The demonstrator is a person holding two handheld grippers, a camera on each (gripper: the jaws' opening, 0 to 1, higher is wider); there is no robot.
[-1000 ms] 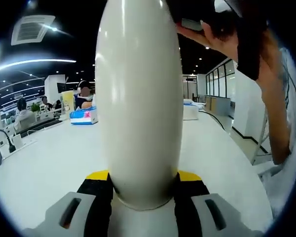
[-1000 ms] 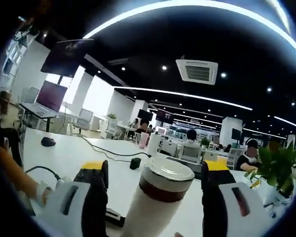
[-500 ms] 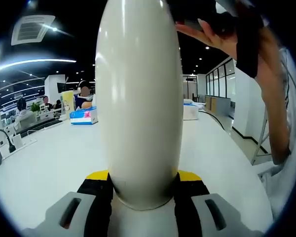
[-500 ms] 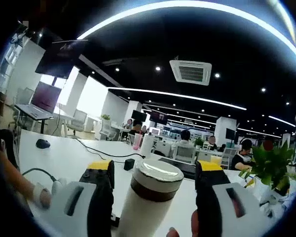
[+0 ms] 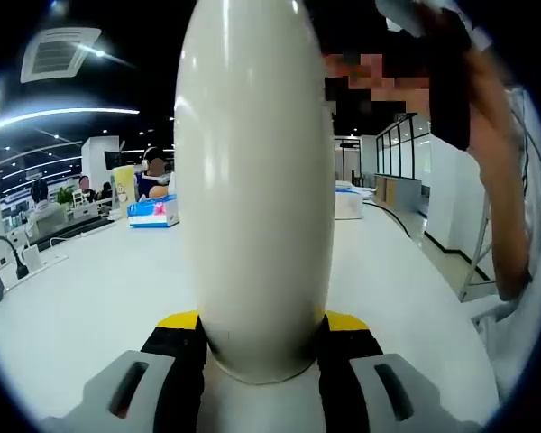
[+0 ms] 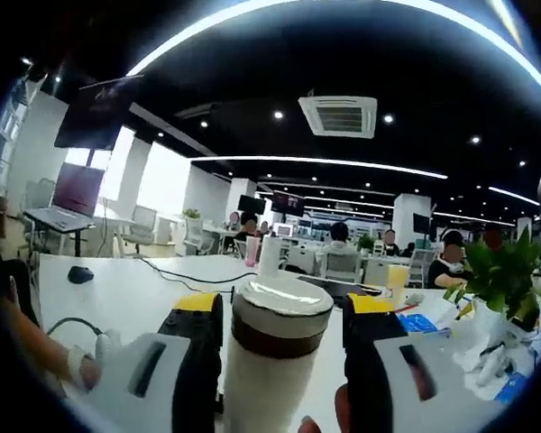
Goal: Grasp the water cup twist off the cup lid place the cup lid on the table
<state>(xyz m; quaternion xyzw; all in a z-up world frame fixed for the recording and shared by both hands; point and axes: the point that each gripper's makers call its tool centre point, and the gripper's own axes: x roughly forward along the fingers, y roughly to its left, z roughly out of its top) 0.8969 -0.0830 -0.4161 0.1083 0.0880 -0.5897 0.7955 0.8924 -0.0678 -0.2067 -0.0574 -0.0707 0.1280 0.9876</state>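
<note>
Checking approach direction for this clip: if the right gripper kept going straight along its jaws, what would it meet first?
The cup lid on the water cup already sits between the right gripper jaws, so it meets that first. Whether the jaws touch the lid yet is unclear.

Right gripper (image 6: 282, 316) jaws narrowed onto cup lid (image 6: 280, 308) (gaps at both sides gone).
</note>
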